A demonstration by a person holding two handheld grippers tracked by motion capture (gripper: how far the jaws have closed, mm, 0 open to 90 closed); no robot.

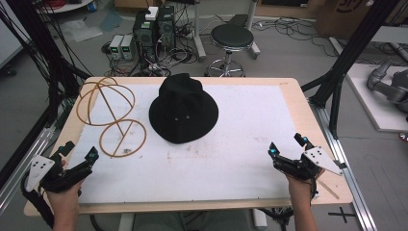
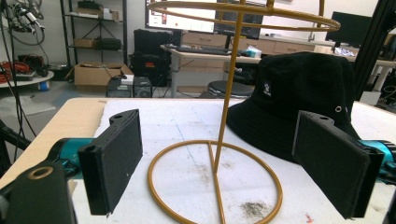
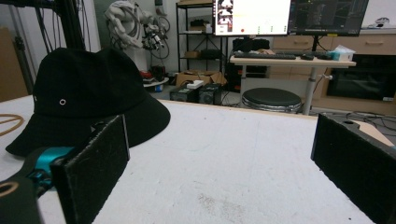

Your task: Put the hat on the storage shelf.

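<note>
White surface (image 1: 231,159) carries a black hat (image 1: 183,109) at 12 o'clock beside a wire stand (image 1: 113,117); left tool (image 1: 79,161) and right tool (image 1: 287,148) wait released, so approaching the hat likely comes next.

No legible text showing anywhere. Small white logo patch (image 2: 266,88) sitting on the black hat (image 2: 299,93) beyond the left gripper (image 2: 233,168), too tiny to read; monitor (image 3: 252,16) lettering blurring out beyond the right gripper (image 3: 219,172).
</note>
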